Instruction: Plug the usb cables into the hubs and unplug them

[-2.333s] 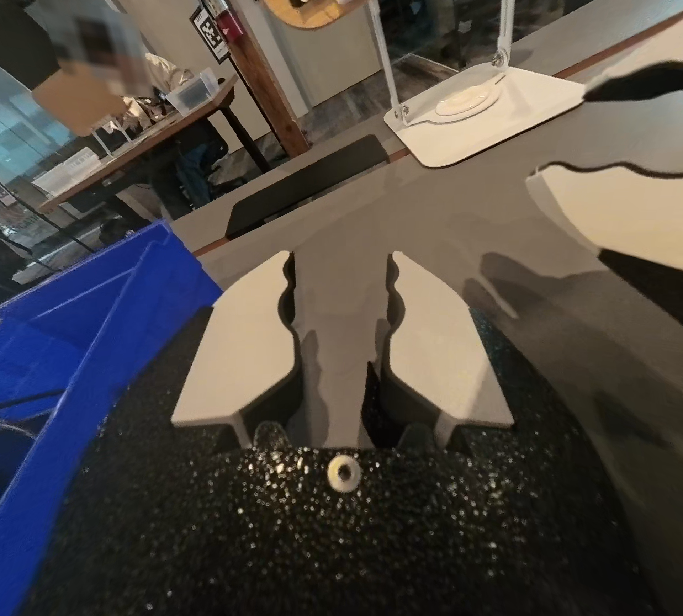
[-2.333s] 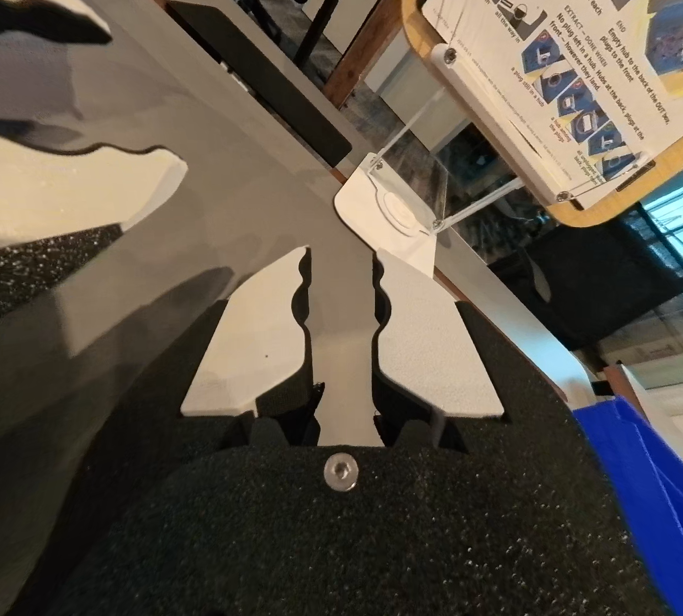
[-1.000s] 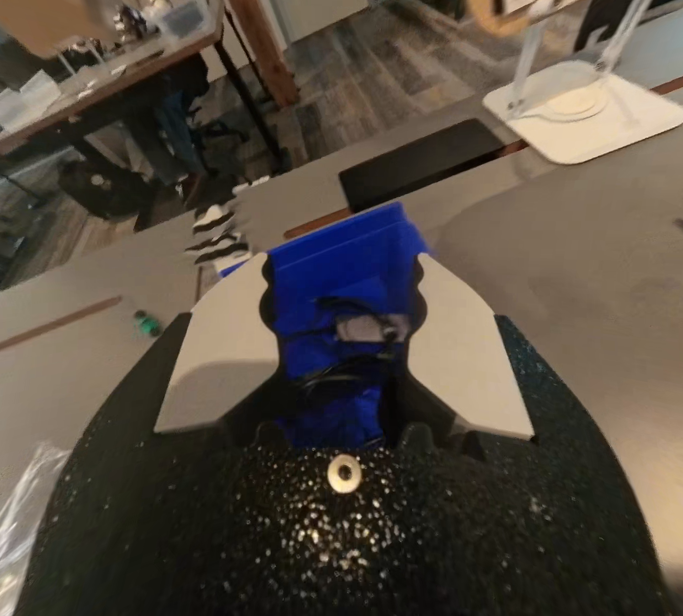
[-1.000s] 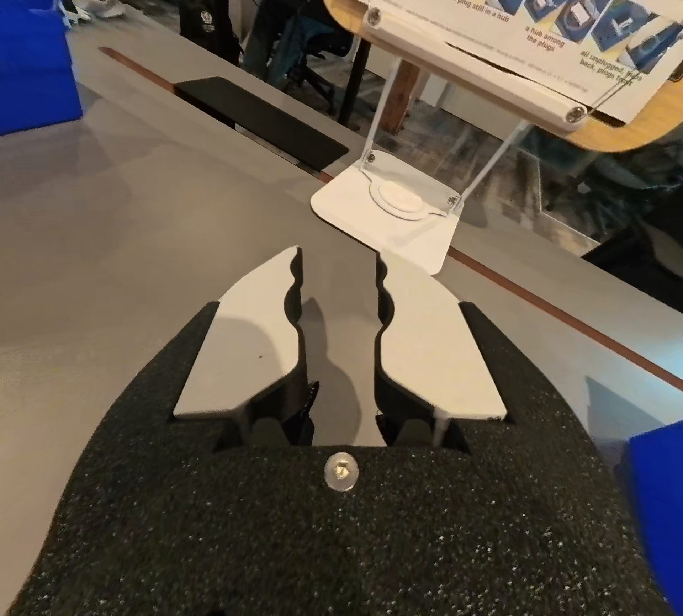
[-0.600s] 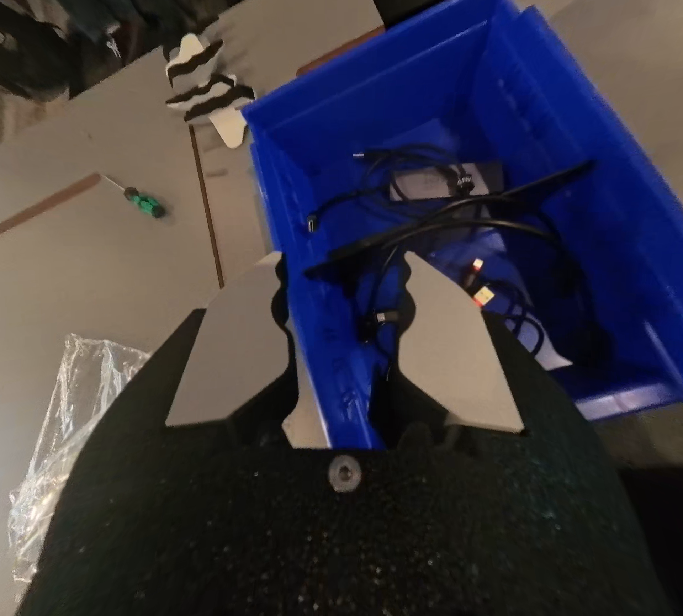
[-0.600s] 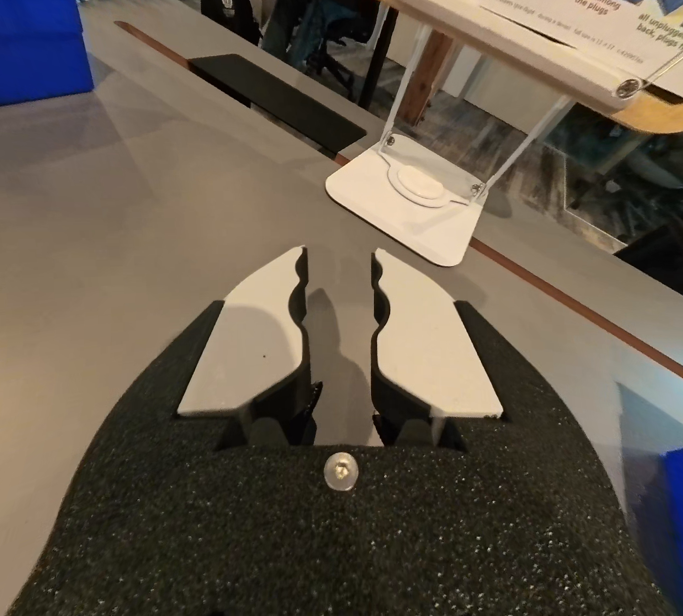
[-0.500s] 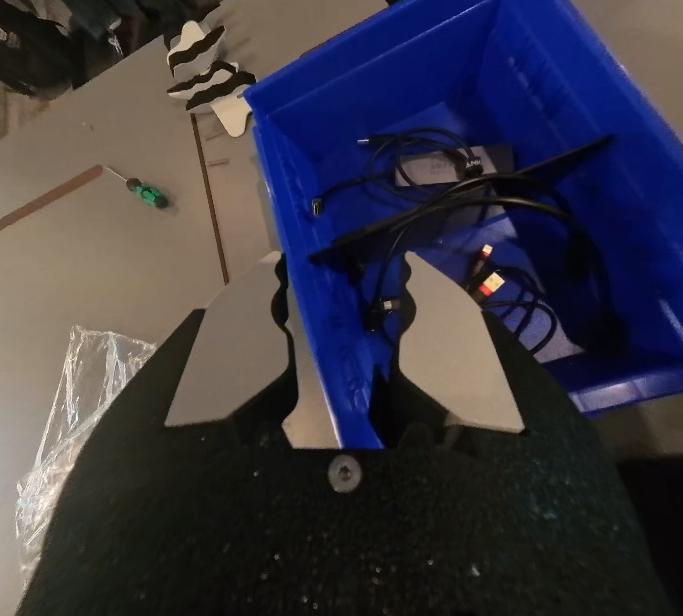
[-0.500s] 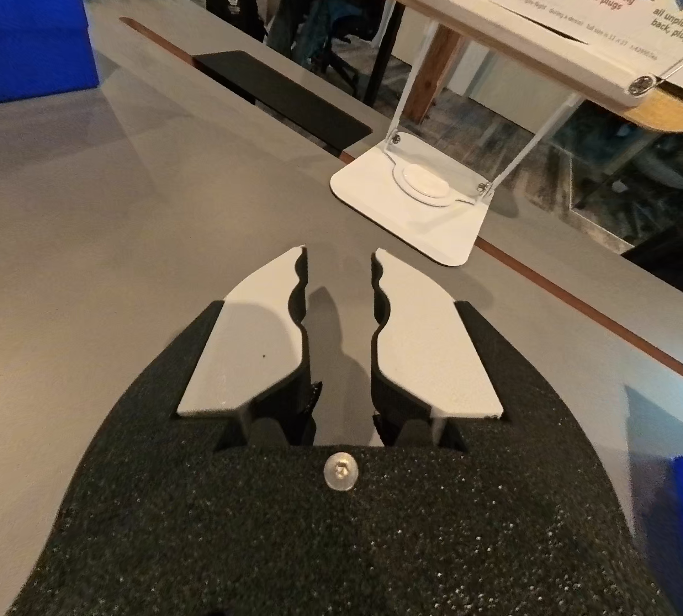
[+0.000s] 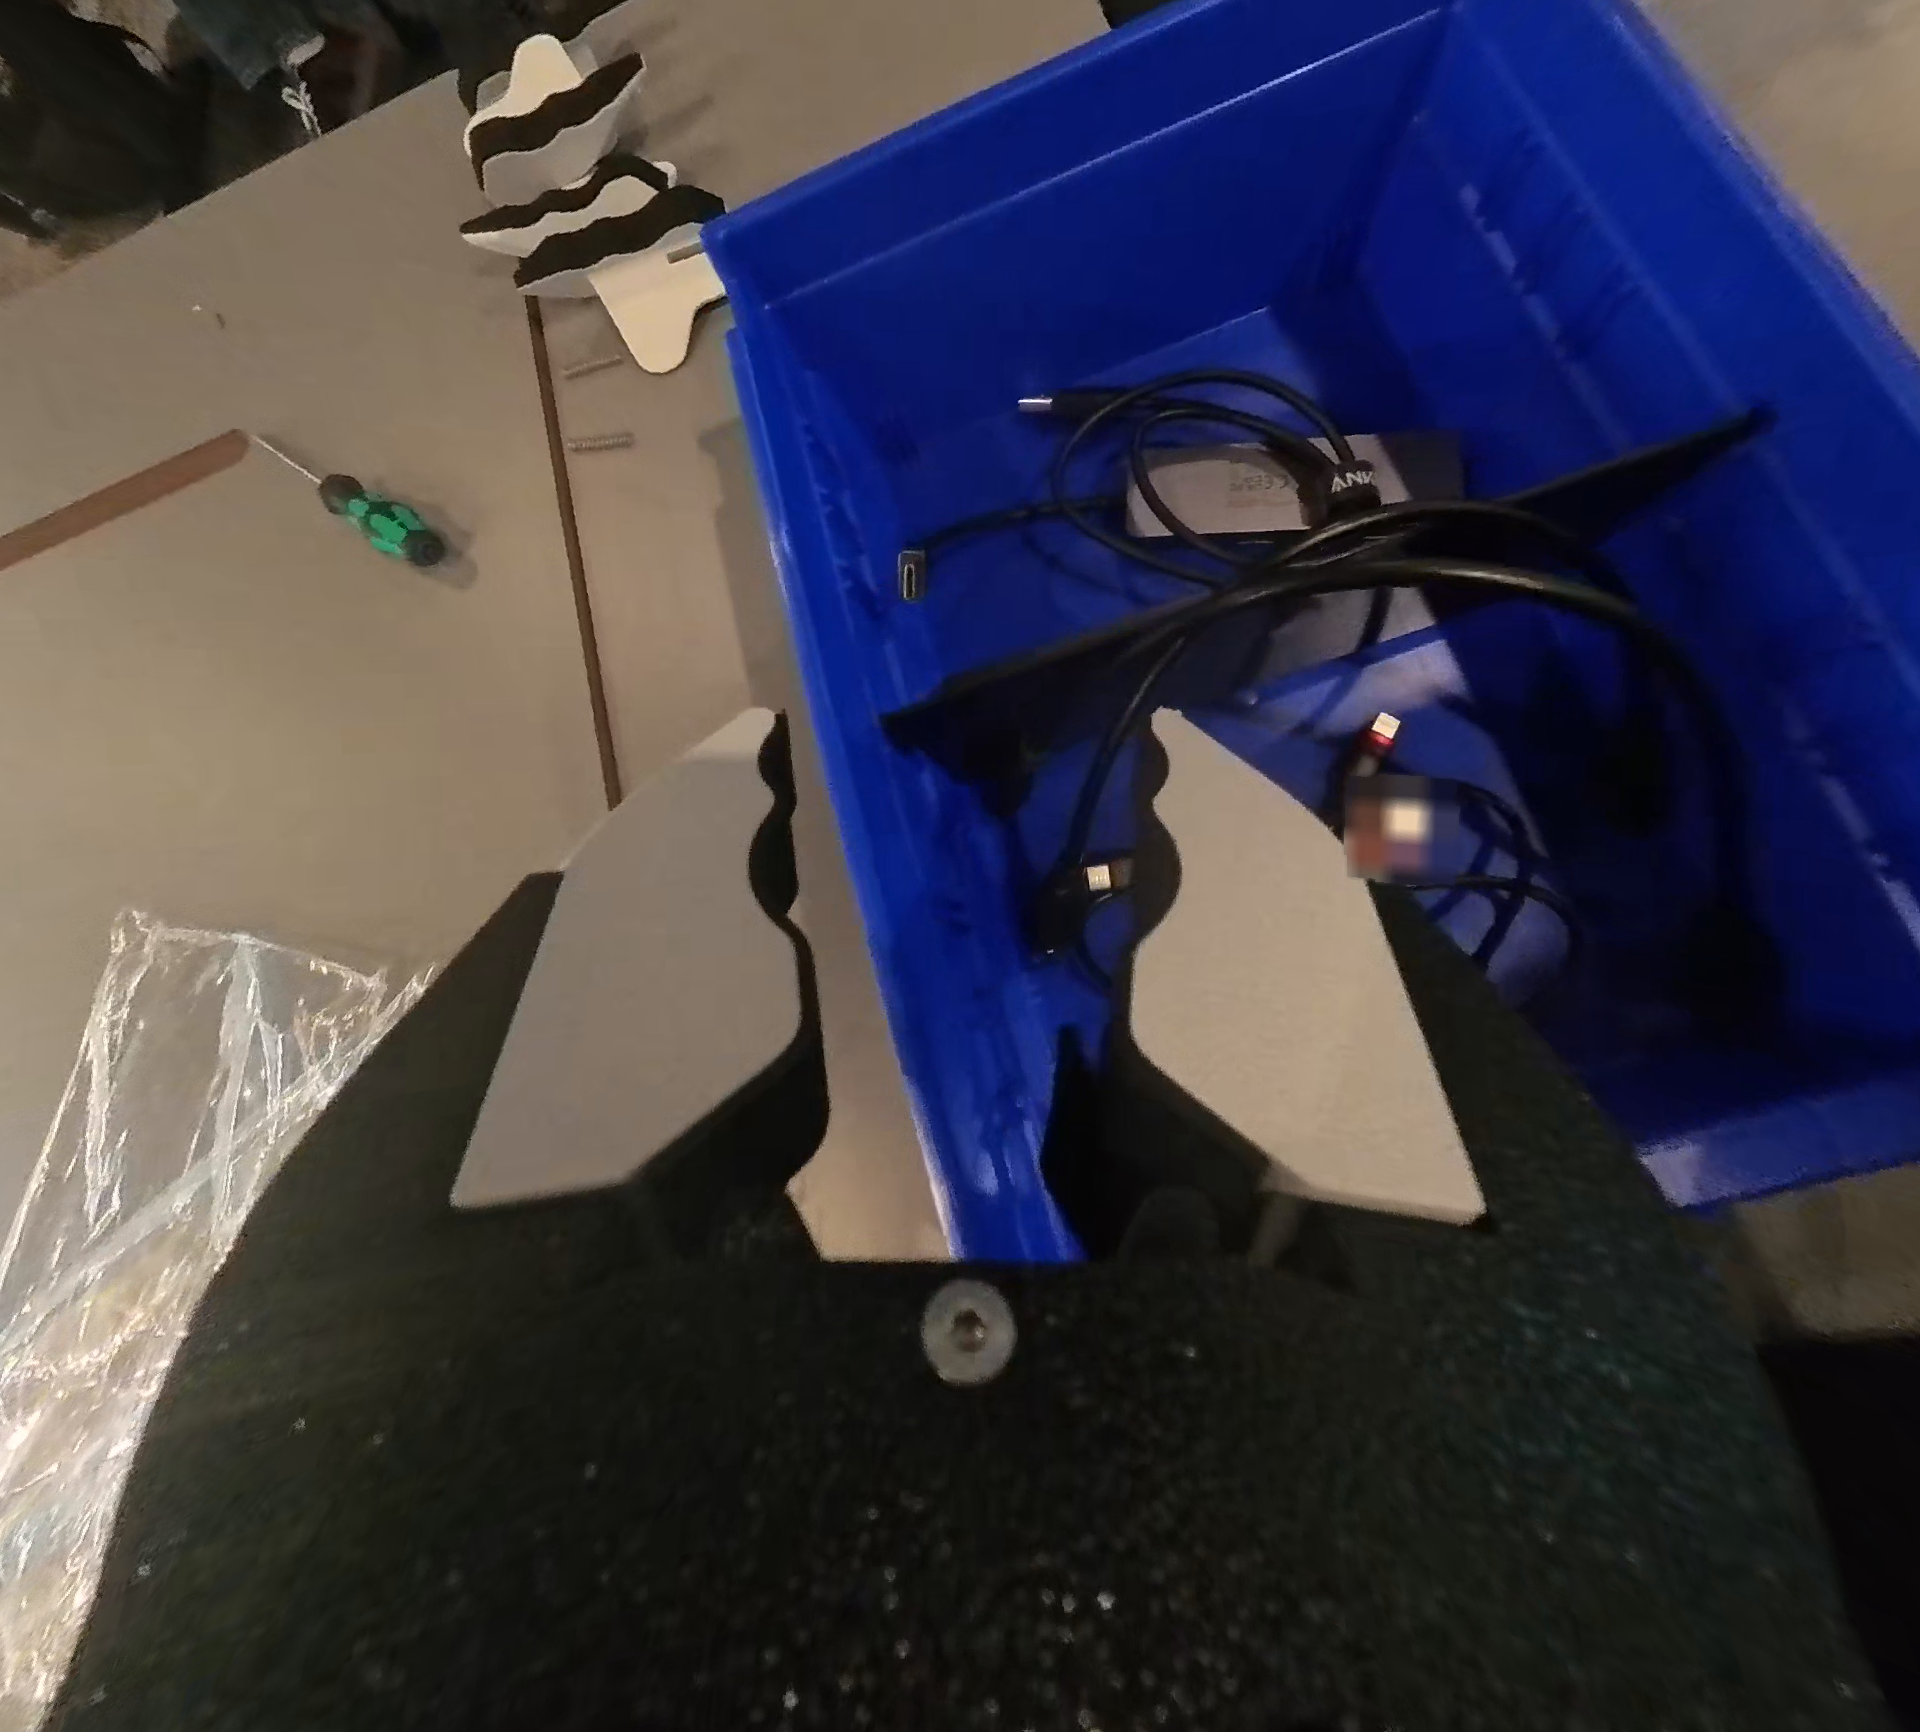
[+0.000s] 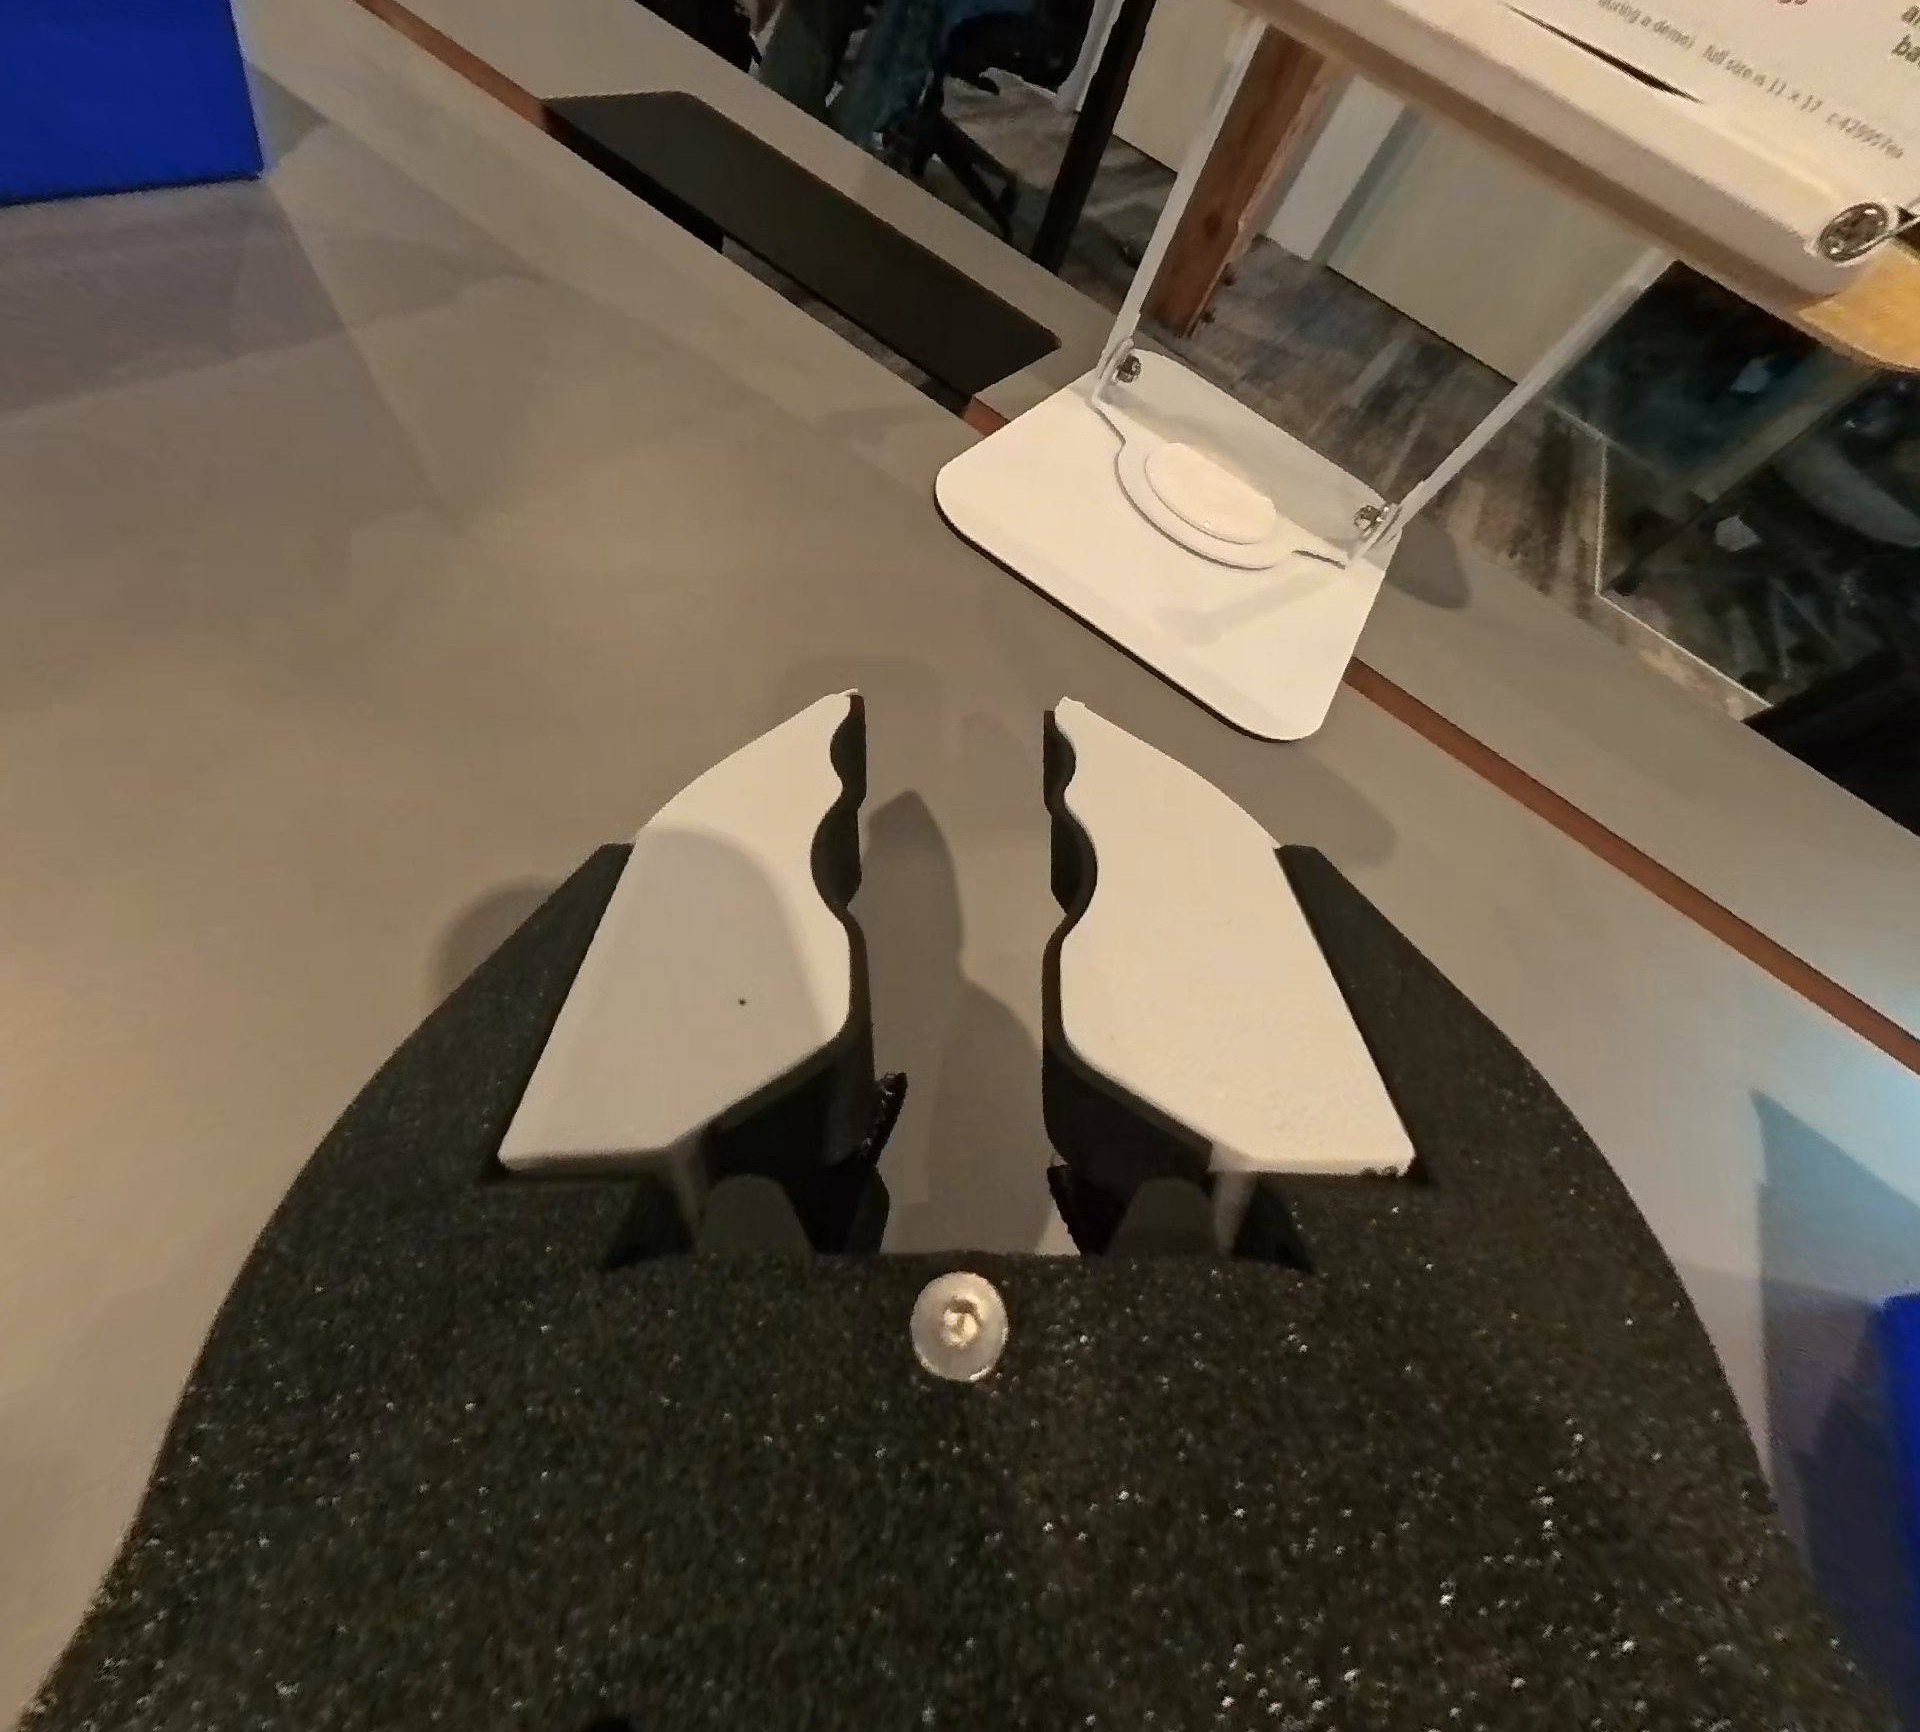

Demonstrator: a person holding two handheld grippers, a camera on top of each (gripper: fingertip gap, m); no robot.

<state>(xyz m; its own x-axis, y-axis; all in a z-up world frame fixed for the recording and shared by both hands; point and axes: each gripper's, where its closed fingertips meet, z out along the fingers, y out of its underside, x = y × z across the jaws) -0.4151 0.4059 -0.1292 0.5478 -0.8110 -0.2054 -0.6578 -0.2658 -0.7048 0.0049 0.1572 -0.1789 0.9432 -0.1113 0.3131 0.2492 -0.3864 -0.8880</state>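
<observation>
Above the near left wall of the blue bin, the left gripper hangs wide and empty; black cables and a grey hub lie inside. Over bare grey table, the right gripper gapes, holding nothing.

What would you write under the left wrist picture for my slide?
Open left hand-held gripper straddling the near wall of a blue bin holding black USB cables and a grey hub.
</observation>
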